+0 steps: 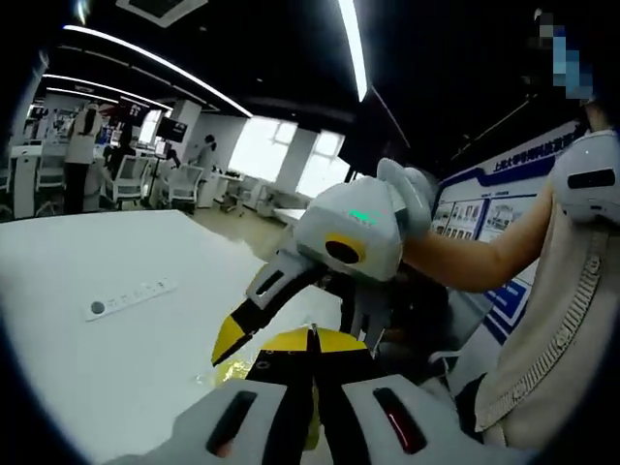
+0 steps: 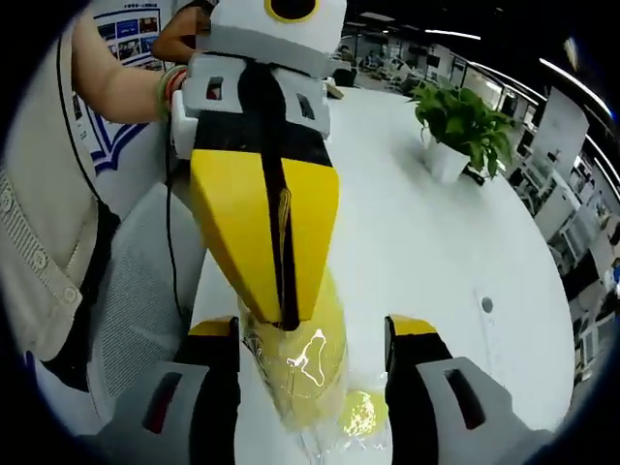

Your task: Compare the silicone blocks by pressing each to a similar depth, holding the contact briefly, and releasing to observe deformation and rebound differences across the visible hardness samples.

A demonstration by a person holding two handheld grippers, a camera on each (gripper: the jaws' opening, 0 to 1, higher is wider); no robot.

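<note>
We have a yellow silicone block (image 2: 312,363) in a clear wrapper near the edge of the white desk (image 2: 436,232), and both tools are working on it. In the right gripper view, the left gripper (image 2: 281,315) comes in from the top with its yellow fingers (image 2: 232,223) shut together, or very nearly, and their tips seem to pinch the top of the block. The right gripper (image 2: 310,334) has its fingers spread wide, one on either side of the block, and we cannot tell whether either one touches it. In the left gripper view, the left gripper (image 1: 312,341) again shows only a thin dark line between its fingers, with the block (image 1: 242,363) just beyond the tips, and the right gripper (image 1: 232,339) reaches down from above.

We judge this to be the press or hold on one sample. The risks we see: the glossy wrapper may let the block slide under pressure; the block lies close to the desk edge, so a sideways push could send it off; and with the pinch at one end, the depth may not match the other samples. A potted plant (image 2: 460,126) stands well apart
</note>
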